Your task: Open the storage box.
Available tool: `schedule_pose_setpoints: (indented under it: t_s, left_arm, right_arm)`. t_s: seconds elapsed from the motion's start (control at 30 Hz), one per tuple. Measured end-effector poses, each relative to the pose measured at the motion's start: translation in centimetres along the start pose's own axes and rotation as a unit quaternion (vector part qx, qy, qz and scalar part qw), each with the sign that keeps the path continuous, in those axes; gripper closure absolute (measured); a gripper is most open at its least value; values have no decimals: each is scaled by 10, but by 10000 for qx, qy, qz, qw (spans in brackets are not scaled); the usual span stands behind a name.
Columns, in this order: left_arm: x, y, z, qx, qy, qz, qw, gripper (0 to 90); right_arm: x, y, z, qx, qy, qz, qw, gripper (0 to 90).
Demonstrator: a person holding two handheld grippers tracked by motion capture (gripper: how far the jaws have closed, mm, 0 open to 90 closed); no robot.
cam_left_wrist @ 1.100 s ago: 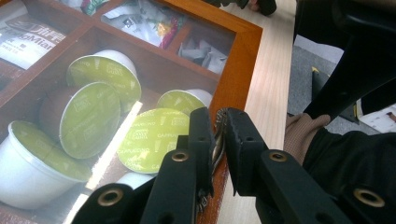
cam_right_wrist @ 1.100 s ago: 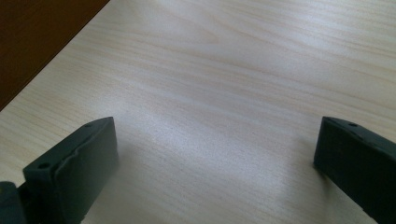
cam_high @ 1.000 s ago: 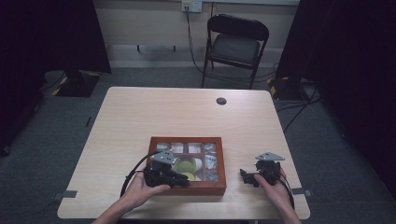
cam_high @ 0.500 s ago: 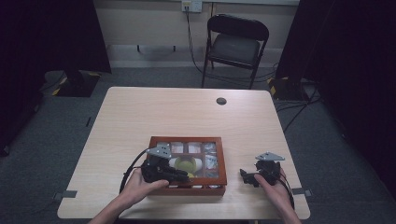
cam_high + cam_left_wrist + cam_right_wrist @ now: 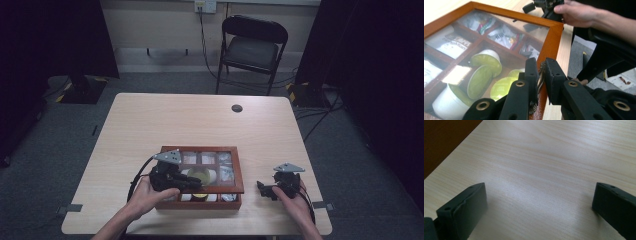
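Pale wooden bench [image 5: 165, 115] under dim light, folding chair [image 5: 252, 47] beyond. Left of centre, near the front edge: wooden tea box [image 5: 239, 175] with glass lid [image 5: 499, 37], green capsules [image 5: 485, 62] and sachets beneath. Left tool [image 5: 541, 75] clamped shut on the lid's metal clasp at the front rim, so lifting means swinging up and away, hinge on the far side. Farther right: right tool [image 5: 265, 189] resting apart from the box, jaws spread wide, holding nothing.
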State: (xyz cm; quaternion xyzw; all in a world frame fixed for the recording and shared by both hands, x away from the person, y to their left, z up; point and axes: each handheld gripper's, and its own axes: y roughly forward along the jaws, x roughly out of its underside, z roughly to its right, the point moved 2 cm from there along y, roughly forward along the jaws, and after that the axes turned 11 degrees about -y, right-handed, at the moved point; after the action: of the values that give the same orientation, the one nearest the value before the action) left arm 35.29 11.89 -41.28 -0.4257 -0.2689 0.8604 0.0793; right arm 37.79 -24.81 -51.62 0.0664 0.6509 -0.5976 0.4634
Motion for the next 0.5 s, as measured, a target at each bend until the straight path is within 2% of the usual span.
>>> schedule_pose_setpoints:
  t_s: [0.2,0.5]
  left_arm:
    - [-7,-6,1,18,-17,160,9999,808]
    - [-14,-9,1,28,-119,154,9998,806]
  right_arm:
    - [0,0,0,0,1,-1,10000,0]
    - [0,0,0,0,1,-1,10000,0]
